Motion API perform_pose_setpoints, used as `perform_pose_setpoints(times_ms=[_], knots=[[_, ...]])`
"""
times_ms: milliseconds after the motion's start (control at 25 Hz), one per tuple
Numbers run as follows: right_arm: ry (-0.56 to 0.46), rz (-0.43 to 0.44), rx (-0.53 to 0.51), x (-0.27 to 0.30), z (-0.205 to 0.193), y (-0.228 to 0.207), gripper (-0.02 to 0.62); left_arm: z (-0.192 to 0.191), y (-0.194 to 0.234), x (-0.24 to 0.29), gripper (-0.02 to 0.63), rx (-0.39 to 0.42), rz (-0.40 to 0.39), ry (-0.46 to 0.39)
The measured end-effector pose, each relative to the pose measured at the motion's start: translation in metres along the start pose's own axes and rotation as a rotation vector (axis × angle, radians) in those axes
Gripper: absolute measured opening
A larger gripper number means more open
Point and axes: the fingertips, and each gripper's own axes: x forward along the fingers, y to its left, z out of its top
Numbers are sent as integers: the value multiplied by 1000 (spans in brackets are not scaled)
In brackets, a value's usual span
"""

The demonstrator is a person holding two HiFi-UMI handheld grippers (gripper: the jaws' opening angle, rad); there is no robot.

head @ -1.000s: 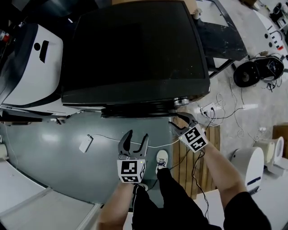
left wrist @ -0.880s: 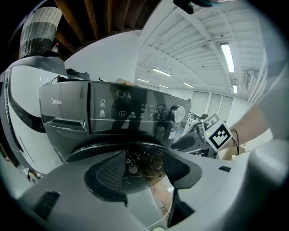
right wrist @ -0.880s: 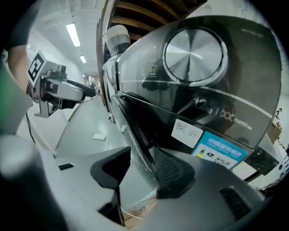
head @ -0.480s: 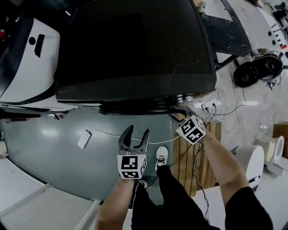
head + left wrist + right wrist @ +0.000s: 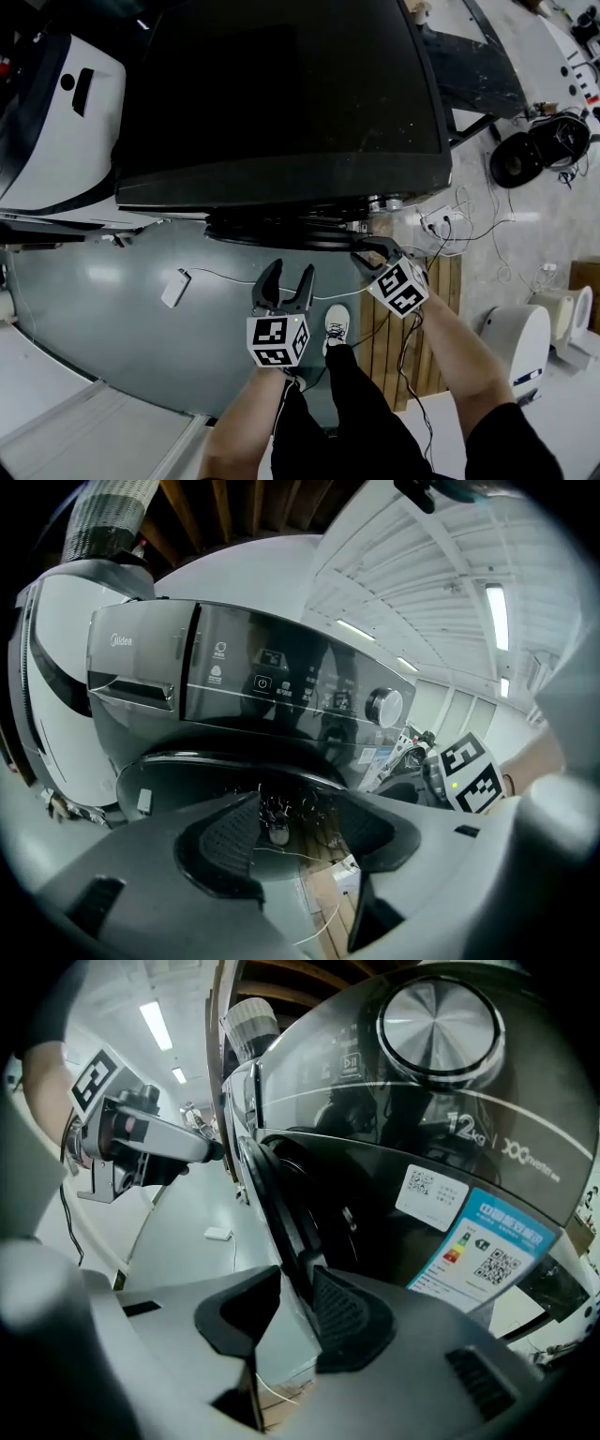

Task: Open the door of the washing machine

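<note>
Looking down on dark washing machine [image 5: 281, 94], front edge facing the person.
Door [image 5: 281, 234] on that front, just below the control panel, bulging out over grey floor [image 5: 112, 309]. Can't tell from here whether unlatched.

Right claw [image 5: 373, 251]:
- at door's right edge, just under silver dial [image 5: 380, 204]
- just been closing, now pinching the door rim between its pads
- confirmed in right gripper view, with rim running down into the pinch, left pad on the outer side and ribbed right pad against the glass side
- blue energy label [image 5: 497, 1251] on the machine front to the right of it

Left claw [image 5: 290, 272]:
- wide open, holding nothing
- hanging in front of the door's middle, near but not touching
- aimed at the door glass in left gripper view, with only glass and reflections between the pads

Elsewhere:
- small white block [image 5: 175, 289] on a thin cable, lying on floor left of left claw
- white shoe [image 5: 337, 328] between the two arms
- wooden slats [image 5: 380, 337] under right arm
- white appliance [image 5: 56, 141] beside the machine, on its left
</note>
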Motion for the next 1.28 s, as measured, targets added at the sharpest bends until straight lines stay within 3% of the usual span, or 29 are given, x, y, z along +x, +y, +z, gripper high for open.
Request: perform_pose_setpoints(times_ms=[200, 440, 680, 880, 1120, 1280], knots=[[-73, 59, 74, -13, -2, 24, 130, -8, 0, -7, 258, -22, 13, 5], [-134, 122, 61, -37, 5, 55, 166, -15, -2, -17, 262, -64, 20, 1], [-199, 94, 87, -55, 23, 62, 166, -27, 6, -30, 275, -151, 92, 14], [-259, 79, 88, -55, 42, 71, 164, -39, 13, -43, 275, -156, 140, 22], [-269, 102, 92, -40, 63, 100, 154, -53, 22, -58, 305, -176, 109, 36], [-266, 68, 101, -39, 70, 110, 146, -60, 27, -68, 314, -197, 69, 42]])
